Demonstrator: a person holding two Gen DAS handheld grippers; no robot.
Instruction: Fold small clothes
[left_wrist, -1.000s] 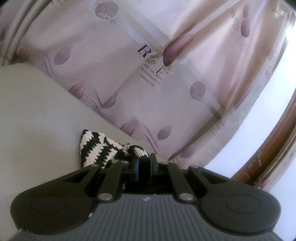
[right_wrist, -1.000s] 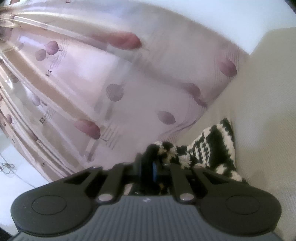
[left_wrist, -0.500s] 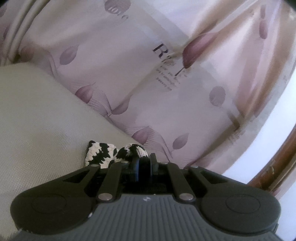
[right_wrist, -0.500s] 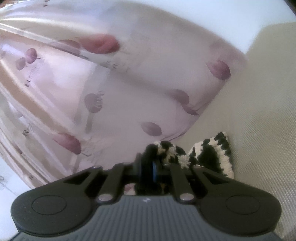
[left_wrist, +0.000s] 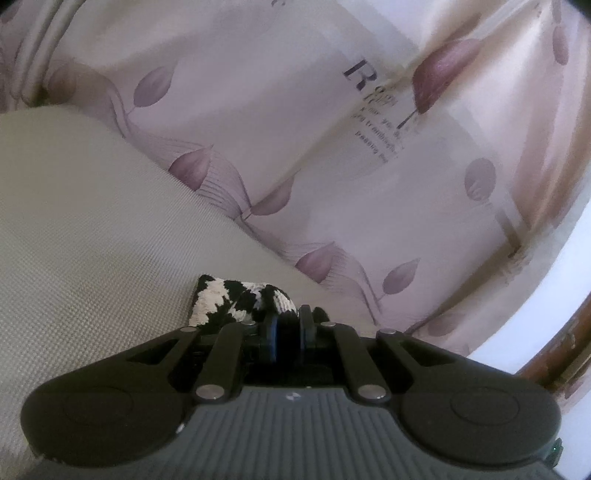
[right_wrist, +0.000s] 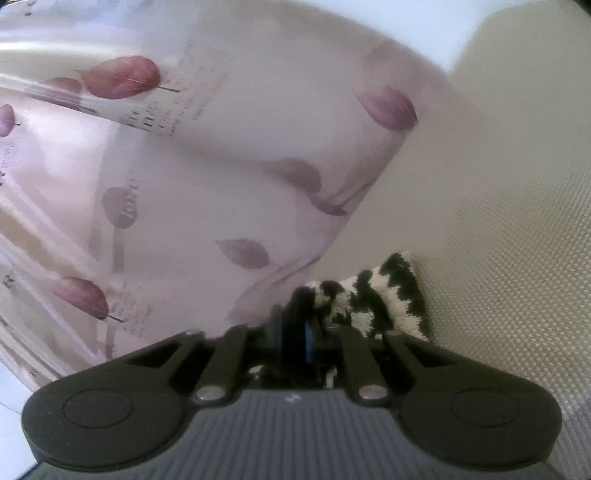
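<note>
A small black-and-white knitted garment (left_wrist: 229, 301) is pinched at one edge by my left gripper (left_wrist: 288, 325), whose jaws are shut on it. The same garment (right_wrist: 376, 295) shows in the right wrist view, where my right gripper (right_wrist: 297, 328) is shut on its other edge. The knit bunches between the two grippers, just above a beige woven surface (left_wrist: 92, 240). Most of the garment is hidden behind the gripper bodies.
A pink curtain with purple leaf prints and lettering (left_wrist: 351, 166) hangs close behind the surface; it also fills the left of the right wrist view (right_wrist: 184, 184). A brown wooden frame (left_wrist: 569, 339) stands at the far right. The beige surface (right_wrist: 517, 240) extends right.
Both grippers have moved with the garment, still shut on it. Less of the knit shows past the fingers in both views, and the curtain looks nearer.
</note>
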